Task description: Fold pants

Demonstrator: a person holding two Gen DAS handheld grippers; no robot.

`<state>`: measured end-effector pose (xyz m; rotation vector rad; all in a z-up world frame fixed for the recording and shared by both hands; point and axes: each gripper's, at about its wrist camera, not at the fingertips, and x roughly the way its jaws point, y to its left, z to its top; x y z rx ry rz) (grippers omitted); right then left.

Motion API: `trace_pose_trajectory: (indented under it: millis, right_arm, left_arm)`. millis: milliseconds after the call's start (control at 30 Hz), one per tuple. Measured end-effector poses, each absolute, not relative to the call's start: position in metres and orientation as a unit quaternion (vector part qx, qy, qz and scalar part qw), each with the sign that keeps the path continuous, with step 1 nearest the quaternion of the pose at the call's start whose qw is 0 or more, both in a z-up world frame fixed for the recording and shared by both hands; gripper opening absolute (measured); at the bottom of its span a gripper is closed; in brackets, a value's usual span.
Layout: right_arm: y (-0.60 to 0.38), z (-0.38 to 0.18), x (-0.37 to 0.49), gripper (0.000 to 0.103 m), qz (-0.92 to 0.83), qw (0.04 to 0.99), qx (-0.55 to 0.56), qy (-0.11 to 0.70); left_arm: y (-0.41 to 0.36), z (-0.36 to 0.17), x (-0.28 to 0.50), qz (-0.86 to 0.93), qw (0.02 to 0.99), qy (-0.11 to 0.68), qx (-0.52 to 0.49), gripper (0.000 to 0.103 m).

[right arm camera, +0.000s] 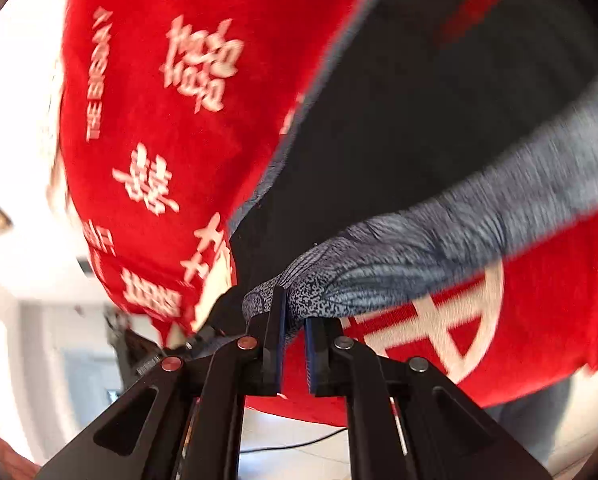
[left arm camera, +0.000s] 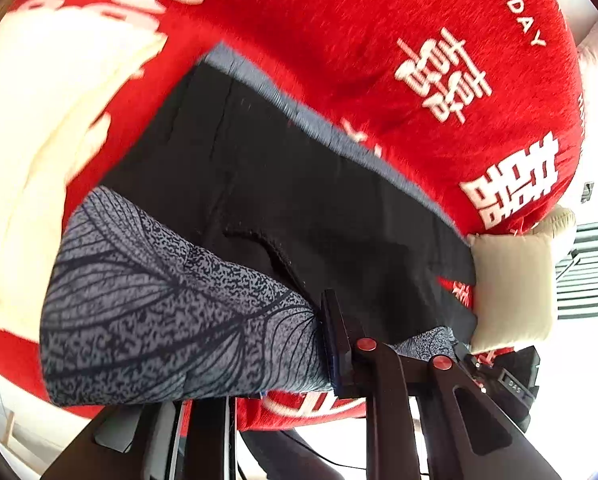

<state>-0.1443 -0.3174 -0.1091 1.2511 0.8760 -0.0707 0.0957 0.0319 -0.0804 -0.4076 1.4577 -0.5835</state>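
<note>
Pants [left arm camera: 283,184] lie on the red blanket [left arm camera: 339,40] printed with white double-happiness characters and "THE BIGDAY" text. Black inner side faces up; the grey leaf-print outer fabric [left arm camera: 159,300] is turned back along the near edge, where both grippers have hold of it.

Left gripper [left arm camera: 339,344]: clamped on the leaf-print edge. Cloth fans out to the left from the blue-padded finger [left arm camera: 333,328]; the other finger is mostly hidden by the fabric, no gap visible.

Right gripper [right arm camera: 295,320]: fingers nearly together, pinching a bunch of the same printed fabric at the tips. Grey band [right arm camera: 479,216] runs up and to the right from the pinch (motion blur on that side, detail soft).

Left view also shows a cream pillow [left arm camera: 31,152] at left on the blanket and a beige cushion [left arm camera: 511,288] at right, touching the pants' edge. The right gripper's body shows low right in that view, just beside the cushion.

Right view: pale floor with a dark cable [right arm camera: 295,444] below the blanket edge.
</note>
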Motion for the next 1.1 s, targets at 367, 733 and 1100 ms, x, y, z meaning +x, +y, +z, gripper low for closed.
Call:
trace_pose_trajectory:
  millis: [367, 733, 1100]
  right_arm:
    - [-0.397, -0.099, 0.007, 0.009, 0.012, 0.745, 0.459, 0.485]
    - [-0.434, -0.194, 0.128, 0.009, 0.024, 0.695, 0.409, 0.591]
    - [-0.411, -0.145, 0.126, 0.073, 0.041, 0.733, 0.352, 0.581]
  left_arm:
    - [-0.023, -0.087, 0.185, -0.226, 0.724, 0.627, -0.18, 0.022]
    - [-0.06, -0.173, 0.258, -0.151, 0.716, 0.669, -0.132, 0.023]
    - [-0.046, -0.116, 0.24, -0.152, 0.753, 0.637, -0.063, 0.085]
